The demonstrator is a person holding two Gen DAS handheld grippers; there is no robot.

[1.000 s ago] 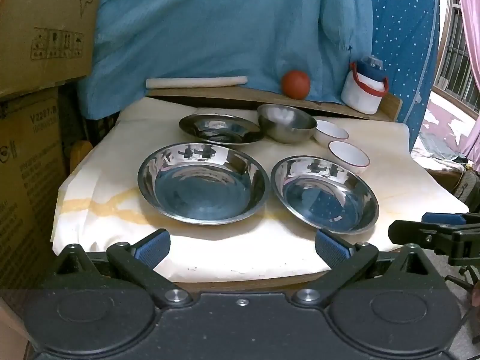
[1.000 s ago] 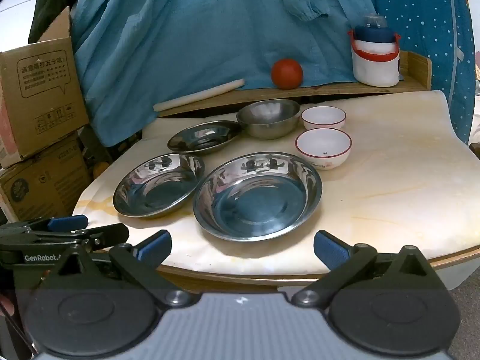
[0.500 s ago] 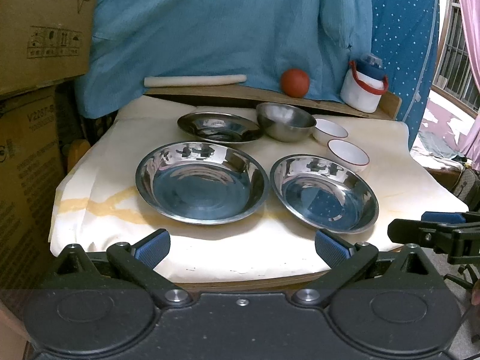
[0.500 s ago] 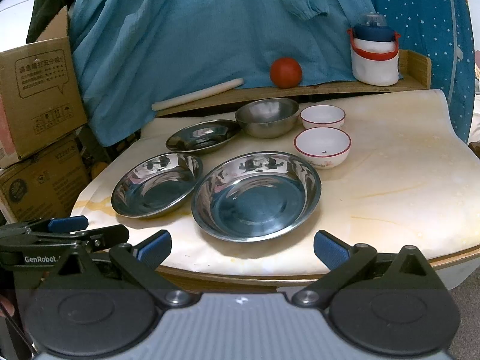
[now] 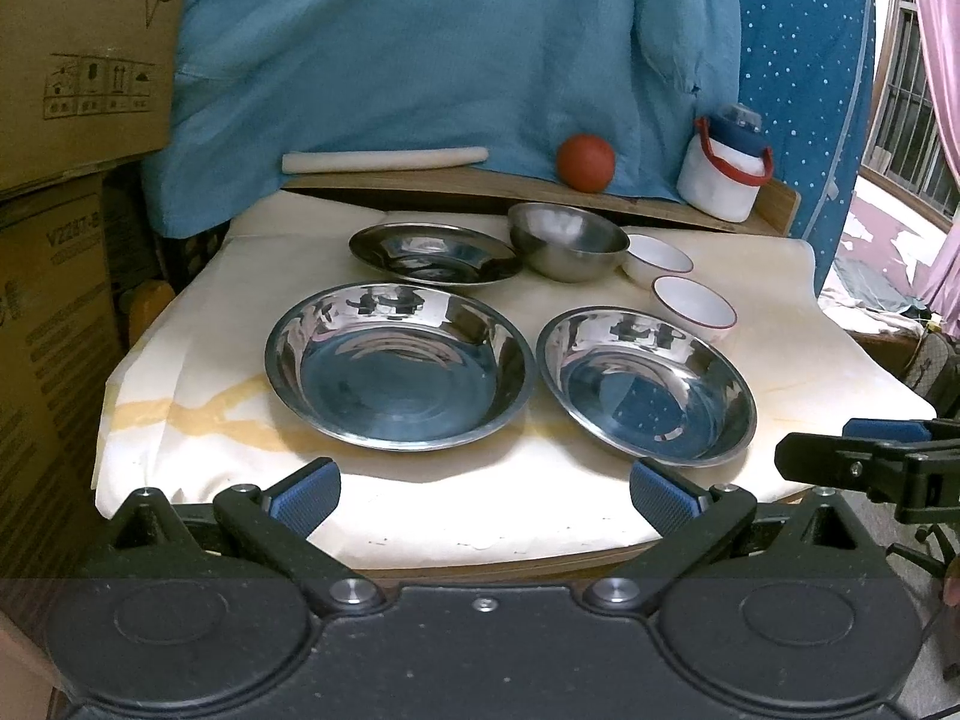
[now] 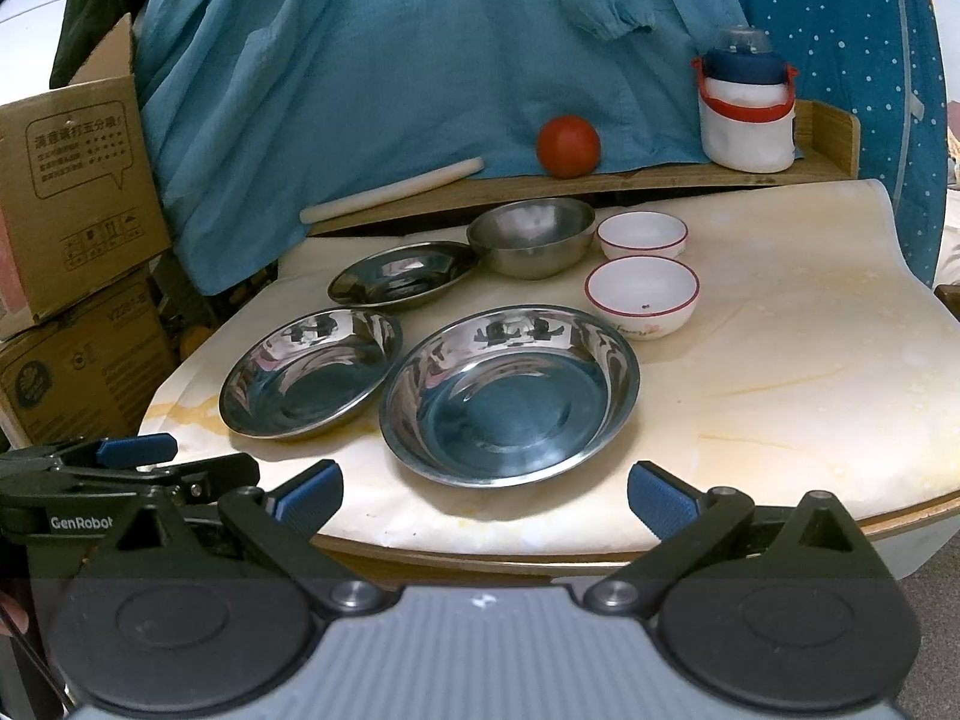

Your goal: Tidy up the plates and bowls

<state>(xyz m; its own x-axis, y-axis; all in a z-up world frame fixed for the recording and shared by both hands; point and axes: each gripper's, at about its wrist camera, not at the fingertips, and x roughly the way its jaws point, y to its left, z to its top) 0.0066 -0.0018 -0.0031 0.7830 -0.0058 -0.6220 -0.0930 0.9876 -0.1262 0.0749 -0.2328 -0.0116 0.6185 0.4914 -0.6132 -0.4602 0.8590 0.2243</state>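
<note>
Nothing is stacked yet: both grippers, left (image 5: 483, 495) and right (image 6: 485, 495), hover spread and empty before the steel plates (image 5: 399, 366), likely nesting them first

A cluttered room in a home: ahead of the fingers, a paper-covered table (image 6: 780, 360) holds steel plates (image 6: 510, 396) and red-rimmed china bowls (image 6: 642, 294). Beyond them blue cloth (image 6: 390, 60) drapes the back; cardboard boxes (image 6: 78, 192) stack up left of the fingers, a barred window (image 5: 912, 102) to the right.
</note>
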